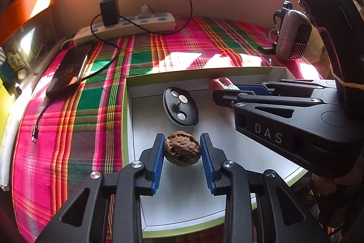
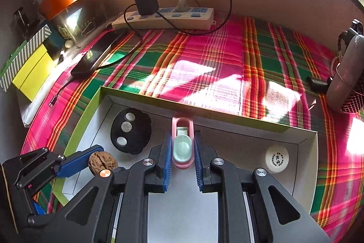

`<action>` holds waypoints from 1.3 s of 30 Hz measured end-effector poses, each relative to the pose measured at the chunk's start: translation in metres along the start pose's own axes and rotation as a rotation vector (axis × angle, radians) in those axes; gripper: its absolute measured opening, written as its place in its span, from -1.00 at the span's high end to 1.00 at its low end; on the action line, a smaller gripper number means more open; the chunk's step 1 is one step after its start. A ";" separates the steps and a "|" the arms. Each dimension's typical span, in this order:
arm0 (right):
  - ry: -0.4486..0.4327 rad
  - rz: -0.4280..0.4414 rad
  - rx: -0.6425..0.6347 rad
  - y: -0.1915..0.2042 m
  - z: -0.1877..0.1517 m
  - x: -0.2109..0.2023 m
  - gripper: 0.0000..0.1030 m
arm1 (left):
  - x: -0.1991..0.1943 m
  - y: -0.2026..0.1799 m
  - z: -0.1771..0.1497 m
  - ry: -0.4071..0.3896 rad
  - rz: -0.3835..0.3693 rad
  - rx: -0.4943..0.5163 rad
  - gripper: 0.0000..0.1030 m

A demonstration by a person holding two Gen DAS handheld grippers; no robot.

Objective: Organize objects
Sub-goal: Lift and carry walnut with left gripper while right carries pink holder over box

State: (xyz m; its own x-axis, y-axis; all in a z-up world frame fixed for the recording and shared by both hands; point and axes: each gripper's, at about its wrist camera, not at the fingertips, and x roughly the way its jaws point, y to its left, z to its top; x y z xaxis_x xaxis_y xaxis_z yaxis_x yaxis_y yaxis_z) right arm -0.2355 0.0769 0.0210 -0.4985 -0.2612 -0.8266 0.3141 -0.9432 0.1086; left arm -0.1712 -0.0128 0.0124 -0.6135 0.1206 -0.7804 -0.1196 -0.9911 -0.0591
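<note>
A white, green-edged box (image 1: 127, 120) lies on the plaid cloth. My left gripper (image 1: 182, 147) is shut on a brown walnut (image 1: 182, 148) and holds it over the box floor; the walnut also shows in the right wrist view (image 2: 102, 162). My right gripper (image 2: 182, 147) is shut on a pink and mint-green scoop-shaped item (image 2: 182, 147) inside the box near its far wall (image 2: 204, 113). In the left wrist view the right gripper (image 1: 225, 92) reaches in from the right. A black oval object with round buttons (image 1: 180, 106) lies in the box. A white round lid (image 2: 277, 159) lies at the box's right.
A power strip (image 1: 127, 26) with a black charger (image 1: 109, 10) and cable lies at the back. A black phone (image 1: 68, 70) lies at the left. A grey mesh-fronted device (image 1: 293, 35) stands at the right. Yellow and striped boxes (image 2: 29, 65) stand far left.
</note>
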 end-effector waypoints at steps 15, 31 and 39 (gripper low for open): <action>0.017 -0.009 0.022 -0.003 -0.002 0.004 0.64 | 0.001 -0.001 0.000 0.004 0.011 0.010 0.43; 0.017 -0.020 0.041 -0.006 -0.002 0.004 0.58 | 0.001 -0.001 0.000 0.004 0.015 0.014 0.42; 0.011 -0.024 0.044 -0.006 -0.002 0.000 0.45 | 0.000 -0.001 0.000 0.005 0.015 0.013 0.42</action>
State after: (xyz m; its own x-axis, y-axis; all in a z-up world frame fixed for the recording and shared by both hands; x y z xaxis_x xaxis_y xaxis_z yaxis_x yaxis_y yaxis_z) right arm -0.2355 0.0832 0.0190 -0.4963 -0.2364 -0.8354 0.2667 -0.9572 0.1125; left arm -0.1714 -0.0119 0.0121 -0.6113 0.1057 -0.7843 -0.1206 -0.9919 -0.0397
